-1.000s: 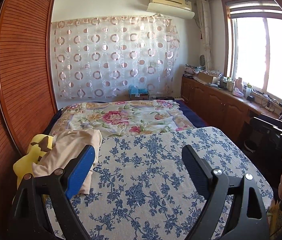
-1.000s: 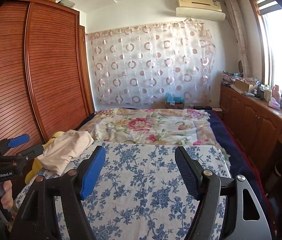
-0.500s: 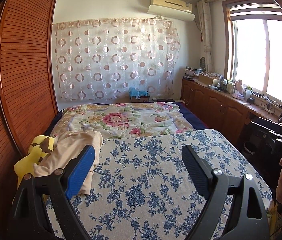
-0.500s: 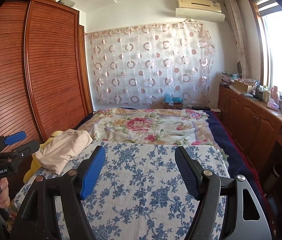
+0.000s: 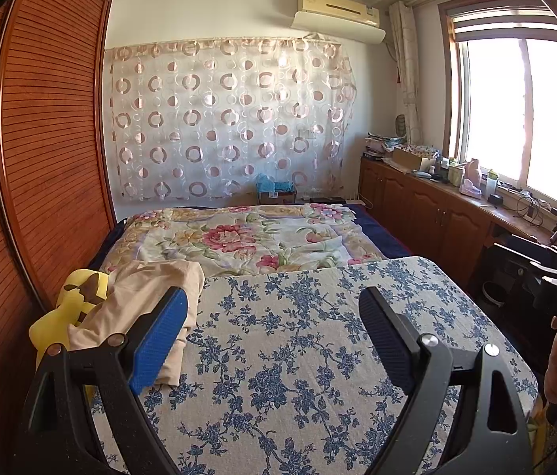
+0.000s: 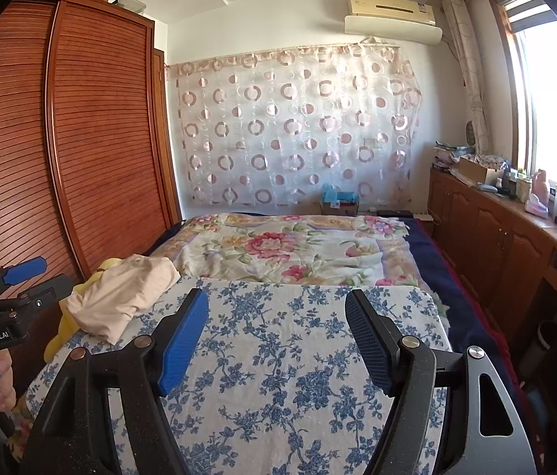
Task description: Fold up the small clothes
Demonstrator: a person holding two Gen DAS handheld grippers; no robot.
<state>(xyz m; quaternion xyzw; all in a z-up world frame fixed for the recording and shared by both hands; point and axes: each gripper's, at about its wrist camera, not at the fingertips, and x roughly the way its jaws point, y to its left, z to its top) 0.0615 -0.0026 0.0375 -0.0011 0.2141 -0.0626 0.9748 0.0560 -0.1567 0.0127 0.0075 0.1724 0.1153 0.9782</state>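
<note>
Both claws, left claw point(image 5: 272, 322) and right claw point(image 6: 276, 326), spread above bare blue-flowered cloth point(image 5: 298, 356); beige garment point(image 5: 140, 297) at its left edge.

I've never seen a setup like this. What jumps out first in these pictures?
Two open grippers, the left gripper and right gripper, hover over a blue-flowered cloth in the foreground. A beige garment lies bunched over something yellow at the cloth's far-left corner. Behind, a circle-patterned curtain covers the far wall.
</note>
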